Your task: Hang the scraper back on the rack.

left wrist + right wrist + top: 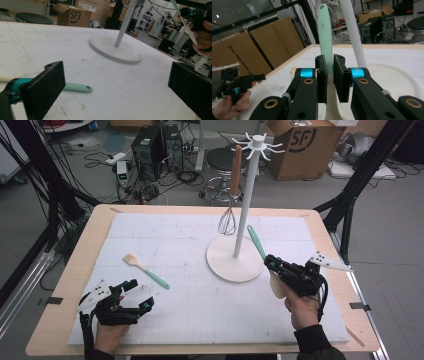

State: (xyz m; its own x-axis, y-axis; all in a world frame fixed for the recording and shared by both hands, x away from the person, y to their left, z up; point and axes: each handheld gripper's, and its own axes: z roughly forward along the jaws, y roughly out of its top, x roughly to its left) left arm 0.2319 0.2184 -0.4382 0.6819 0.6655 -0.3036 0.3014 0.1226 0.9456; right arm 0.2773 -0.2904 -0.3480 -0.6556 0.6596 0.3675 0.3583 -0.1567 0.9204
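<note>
A person stands at a table covered by a white mat, a gripper in each hand. The right gripper is clamped on a spatula: its two black jaws pinch the neck, where the mint-green handle meets the cream blade. The handle points up and away toward the white pole of a hanging rack, whose round base sits on the mat just beside it. The blade hangs below the jaws, above the mat near the table's right side.

The spatula looks light, so it should lift easily. Its smooth handle may be slippery, and the blade is probably soft and bendy, so the stiffer neck seems the sensible place to grip. A hole at the handle's far end looks meant for one of the rack's hooks.

The left gripper rests low near the table's front left, jaws wide apart and holding nothing. Just beyond it lies a brush with a similar mint handle. A whisk with a wooden handle hangs from the rack.
</note>
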